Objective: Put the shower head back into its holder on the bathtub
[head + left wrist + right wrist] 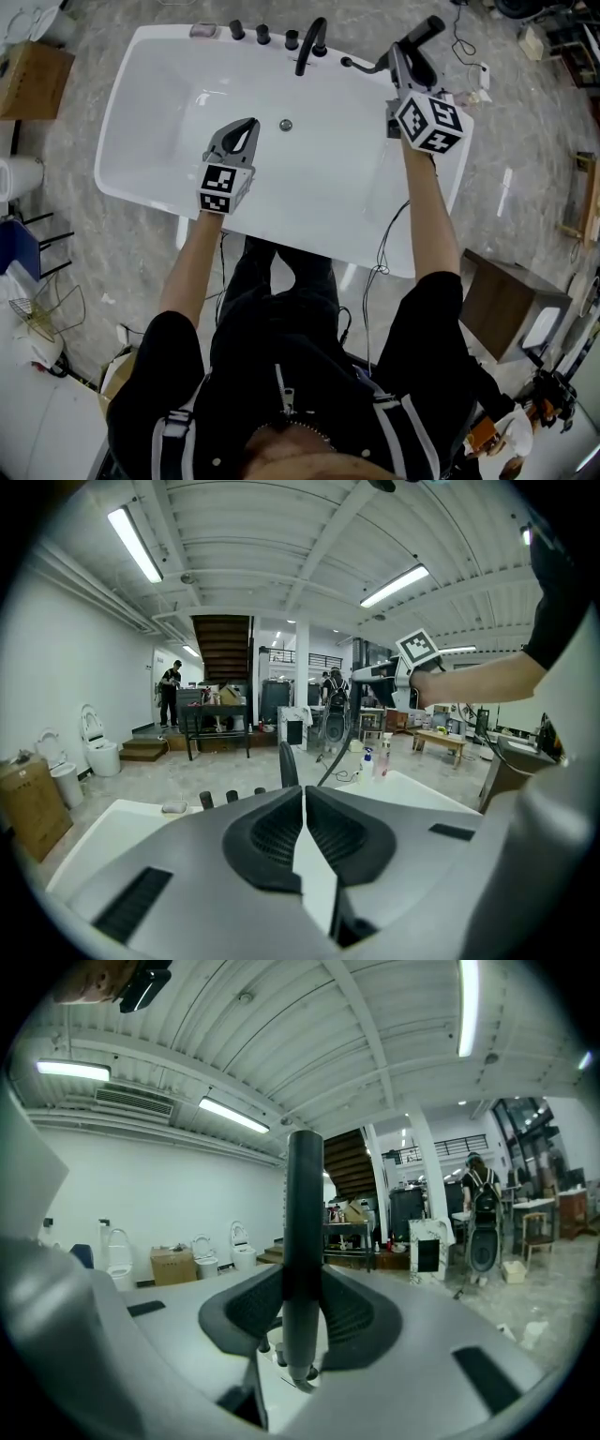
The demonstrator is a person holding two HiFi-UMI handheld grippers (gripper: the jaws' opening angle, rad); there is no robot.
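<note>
Right gripper (pixel 401 58) clenched on the black stick-shaped shower head (pixel 427 33), ribbed dark pads (pixel 246 1312) pressed to either side of its handle. Upright between the jaws in the right gripper view, top end reaching well above them, bottom end poking out just below the pads, over small dark fittings too blurred to tell apart. From the head view, held above the far right corner of the white freestanding bathtub (pixel 111 141), head end angled up and away past the rim, thin black hose (pixel 361 67) curving from the handle's lower end toward the tub's deck. Just left of it along that deck, curved black faucet spout (pixel 309 47), then a row of round black knobs (pixel 262 35).

Left gripper (pixel 248 127) closed tight, jaws together with nothing between them, hovering over the tub's basin near the round metal drain (pixel 285 125), well apart from the shower head.

Around the tub, grey marbled floor (pixel 525 141); brown cardboard box (pixel 33 80) off the left side, dark brown wooden cabinet (pixel 511 305) off the right.
</note>
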